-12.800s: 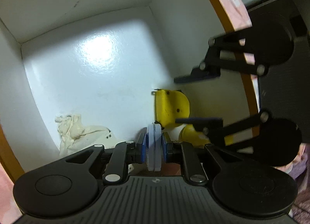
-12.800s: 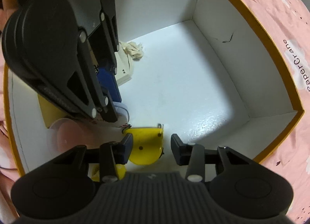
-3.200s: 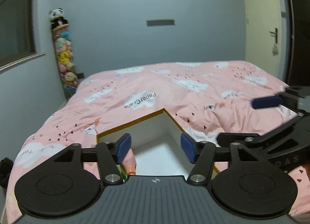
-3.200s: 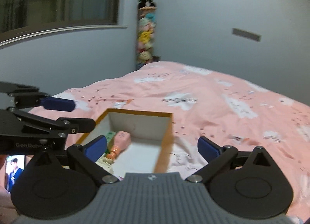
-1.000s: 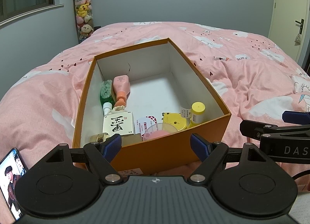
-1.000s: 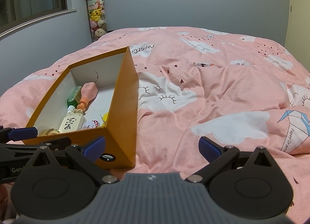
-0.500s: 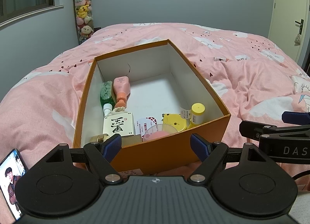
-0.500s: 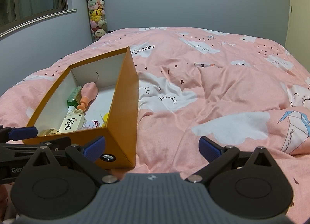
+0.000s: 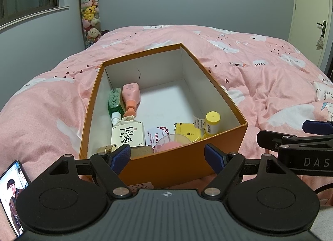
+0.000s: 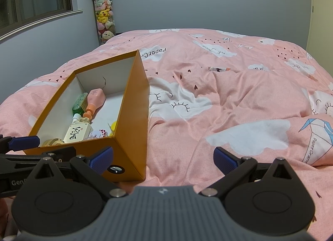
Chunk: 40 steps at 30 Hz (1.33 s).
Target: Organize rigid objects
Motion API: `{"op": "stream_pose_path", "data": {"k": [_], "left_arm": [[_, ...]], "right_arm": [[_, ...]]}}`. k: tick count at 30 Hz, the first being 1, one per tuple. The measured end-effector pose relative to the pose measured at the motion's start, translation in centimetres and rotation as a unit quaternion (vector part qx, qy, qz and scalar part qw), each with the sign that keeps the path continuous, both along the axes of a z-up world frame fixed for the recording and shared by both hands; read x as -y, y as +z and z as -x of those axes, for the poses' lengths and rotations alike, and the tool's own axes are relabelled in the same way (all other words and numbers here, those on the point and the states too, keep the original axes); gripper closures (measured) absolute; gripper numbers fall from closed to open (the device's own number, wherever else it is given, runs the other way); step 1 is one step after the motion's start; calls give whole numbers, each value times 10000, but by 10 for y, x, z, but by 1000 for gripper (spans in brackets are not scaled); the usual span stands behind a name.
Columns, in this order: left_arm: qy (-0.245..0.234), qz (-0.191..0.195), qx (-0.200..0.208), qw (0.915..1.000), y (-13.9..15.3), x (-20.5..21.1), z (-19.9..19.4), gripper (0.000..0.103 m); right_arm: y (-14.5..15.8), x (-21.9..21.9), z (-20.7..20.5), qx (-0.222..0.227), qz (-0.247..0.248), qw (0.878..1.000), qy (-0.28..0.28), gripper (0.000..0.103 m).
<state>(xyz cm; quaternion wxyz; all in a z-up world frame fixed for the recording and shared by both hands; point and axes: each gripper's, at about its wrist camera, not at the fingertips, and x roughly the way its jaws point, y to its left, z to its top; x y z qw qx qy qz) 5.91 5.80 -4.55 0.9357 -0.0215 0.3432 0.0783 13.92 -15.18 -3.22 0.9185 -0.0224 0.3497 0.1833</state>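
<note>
From the left wrist view, the left gripper point(image 9: 167, 157) hangs just short of the near wall of the orange box point(image 9: 187, 164), its 2 blue-padded fingers point(image 9: 120, 156) spread wide with nothing between them. The box sits on the pink bedspread point(image 9: 260, 78). Inside it, along the left wall, a green bottle point(image 9: 114, 101) and a pink bottle point(image 9: 130, 95) lie side by side; nearer the front wall stand a white carton with black characters point(image 9: 128, 135), a pink-lidded clear cup point(image 9: 171, 144), a yellow toy point(image 9: 187, 132) and a yellow-capped tube point(image 9: 211, 124). A phone point(image 9: 12, 195) lies left of the box.

From the right wrist view, the right gripper point(image 10: 163, 158) is to the right of the box point(image 10: 135, 116) over the bedspread, its fingers also wide apart and empty.
</note>
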Motion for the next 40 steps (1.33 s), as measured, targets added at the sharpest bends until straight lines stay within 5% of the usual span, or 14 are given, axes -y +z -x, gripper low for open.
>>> {"op": "stream_pose_path", "data": {"k": [40], "left_arm": [[-8, 3, 5, 10000, -1, 0, -1, 9]], "right_arm": [[-3, -2, 0, -33, -13, 10000, -8, 3]]}}
